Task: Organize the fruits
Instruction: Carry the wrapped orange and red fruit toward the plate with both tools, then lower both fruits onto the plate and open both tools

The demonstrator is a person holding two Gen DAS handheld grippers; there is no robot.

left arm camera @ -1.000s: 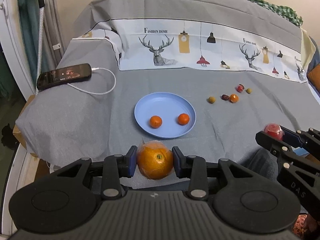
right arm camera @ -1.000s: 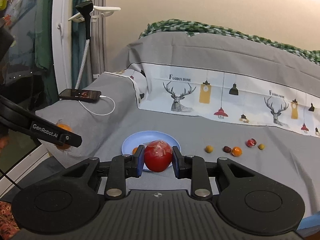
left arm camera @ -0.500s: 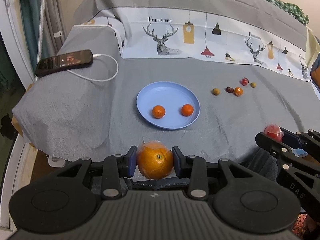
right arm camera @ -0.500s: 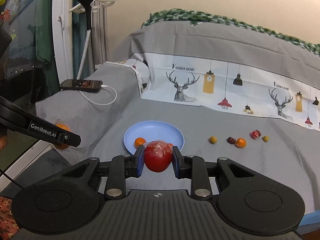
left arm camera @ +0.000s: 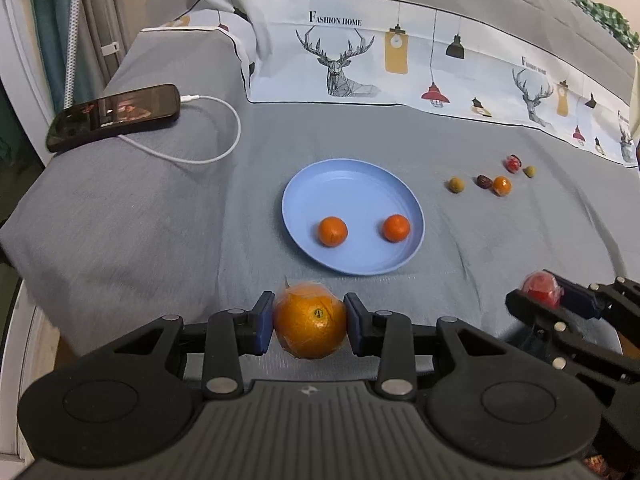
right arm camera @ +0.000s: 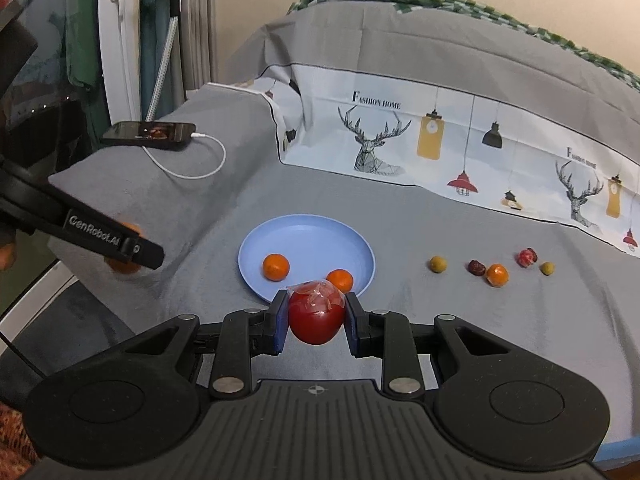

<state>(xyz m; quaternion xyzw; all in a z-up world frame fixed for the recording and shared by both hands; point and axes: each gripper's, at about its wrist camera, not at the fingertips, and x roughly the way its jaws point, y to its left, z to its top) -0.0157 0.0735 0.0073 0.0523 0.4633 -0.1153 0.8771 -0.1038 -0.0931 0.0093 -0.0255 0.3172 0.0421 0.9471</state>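
My left gripper (left arm camera: 309,325) is shut on a large orange (left arm camera: 309,321) wrapped in film, held just short of the blue plate (left arm camera: 352,172). Two small tangerines (left arm camera: 333,231) lie on the plate. My right gripper (right arm camera: 316,322) is shut on a red apple (right arm camera: 315,318) in film, above the plate's near rim (right arm camera: 256,240). The right gripper also shows at the right of the left wrist view (left arm camera: 540,290). Several small fruits (left arm camera: 501,185) lie on the grey sheet to the right of the plate; they also show in the right wrist view (right arm camera: 496,275).
A black phone (left arm camera: 114,116) with a white cable (left arm camera: 208,158) lies at the back left of the bed. A printed cloth with deer (left arm camera: 400,48) covers the raised back. The bed's front edge drops off near me on the left.
Both grippers have moved forward and closer to the plate, each still holding its fruit. The plate and small fruits have not moved.
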